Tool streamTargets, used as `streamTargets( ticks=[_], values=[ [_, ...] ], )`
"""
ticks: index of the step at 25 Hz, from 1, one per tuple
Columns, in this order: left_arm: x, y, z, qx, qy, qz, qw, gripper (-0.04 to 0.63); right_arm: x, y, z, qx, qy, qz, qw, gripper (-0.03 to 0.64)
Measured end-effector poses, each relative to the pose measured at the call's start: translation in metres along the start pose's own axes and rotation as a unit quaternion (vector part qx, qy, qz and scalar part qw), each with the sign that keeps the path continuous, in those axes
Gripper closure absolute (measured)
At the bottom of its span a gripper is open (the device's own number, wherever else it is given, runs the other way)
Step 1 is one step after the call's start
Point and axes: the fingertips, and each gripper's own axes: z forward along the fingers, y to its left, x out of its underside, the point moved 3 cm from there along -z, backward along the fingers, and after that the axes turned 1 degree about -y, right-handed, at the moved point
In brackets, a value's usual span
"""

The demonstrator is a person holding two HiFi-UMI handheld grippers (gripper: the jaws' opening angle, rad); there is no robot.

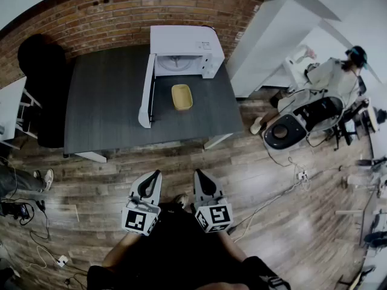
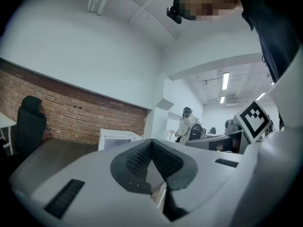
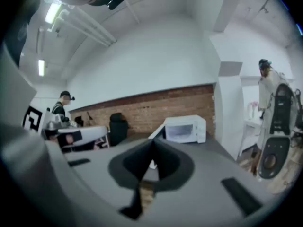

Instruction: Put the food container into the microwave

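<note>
A yellow food container (image 1: 182, 96) lies on the dark grey table (image 1: 106, 110), just in front of the white microwave (image 1: 184, 51), whose door (image 1: 146, 92) stands swung open to the left. The microwave (image 3: 185, 127) also shows in the right gripper view, and its top (image 2: 116, 136) in the left gripper view. Both grippers hang far back from the table, over the wooden floor near my body. My left gripper (image 1: 156, 175) and right gripper (image 1: 198, 174) are shut, with nothing between the pads.
A black office chair (image 1: 37, 71) stands at the table's left end. A brick wall (image 1: 121, 11) runs behind the table. To the right a person (image 1: 335, 77) sits among equipment, with cables (image 1: 284, 168) across the floor. A white column (image 1: 272, 35) rises right of the microwave.
</note>
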Motion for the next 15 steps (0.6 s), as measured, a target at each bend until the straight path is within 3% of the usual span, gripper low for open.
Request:
streamTargets(
  ticks=[15],
  values=[
    [0.003,-0.009,0.008,0.004,0.003,-0.007,1.0,0.56,-0.001,-0.007,-0.002,-0.01,-0.003,0.002,1.0,0.583]
  ],
)
